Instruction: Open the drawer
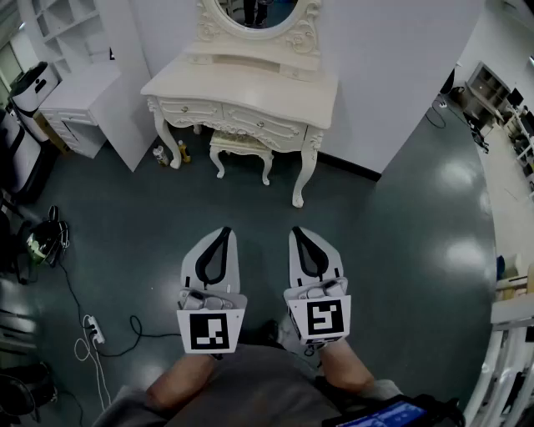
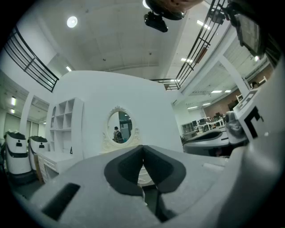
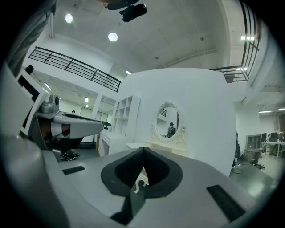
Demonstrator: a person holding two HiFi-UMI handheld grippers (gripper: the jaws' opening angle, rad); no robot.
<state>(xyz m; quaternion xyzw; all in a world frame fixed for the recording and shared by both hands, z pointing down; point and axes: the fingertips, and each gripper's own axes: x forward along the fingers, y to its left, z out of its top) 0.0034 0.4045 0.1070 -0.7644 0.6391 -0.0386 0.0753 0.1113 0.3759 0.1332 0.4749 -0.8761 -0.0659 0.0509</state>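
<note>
**Grey claws shut, well short of the cream dressing table**

Cut off at 6 o'clock in the head view: two bare arms (image 1: 179, 385) and, at 5 o'clock, one corner of a dark screen (image 1: 388, 414).

Just above them, held level and side by side: left gripper (image 1: 223, 233) and right gripper (image 1: 298, 233). Jaws pressed together at the tips on both, with nothing caught between. Through the dark pad hollow in each gripper's own view, only a sliver of pale table leg.

Underfoot, glossy dark green-grey floor (image 1: 392, 267), streaked with lamp glare toward 3 o'clock. At 8 o'clock, a white power strip (image 1: 93, 329) with loose cable. At 9 o'clock, a dark bundle (image 1: 42, 242), too murky to name.

Far off at 12 o'clock, well apart from both grippers: dressing table (image 1: 250, 83) on curved legs, backed against a white partition (image 1: 400, 75). In its front, left-hand drawer (image 1: 190, 110) and right-hand drawer (image 1: 263, 125), both closed flush. Below, a matching stool (image 1: 242, 148), its seat partly hidden under the tabletop. Beside the table's left leg, small bottles (image 1: 158, 154), too tiny to identify. Above, an oval mirror (image 1: 254, 10), cropped by the top edge.

At 10 o'clock, a low white cabinet (image 1: 79, 100) with open shelving behind, cut by the frame. At 2 o'clock, distant desks (image 1: 492, 87), indistinct.
</note>
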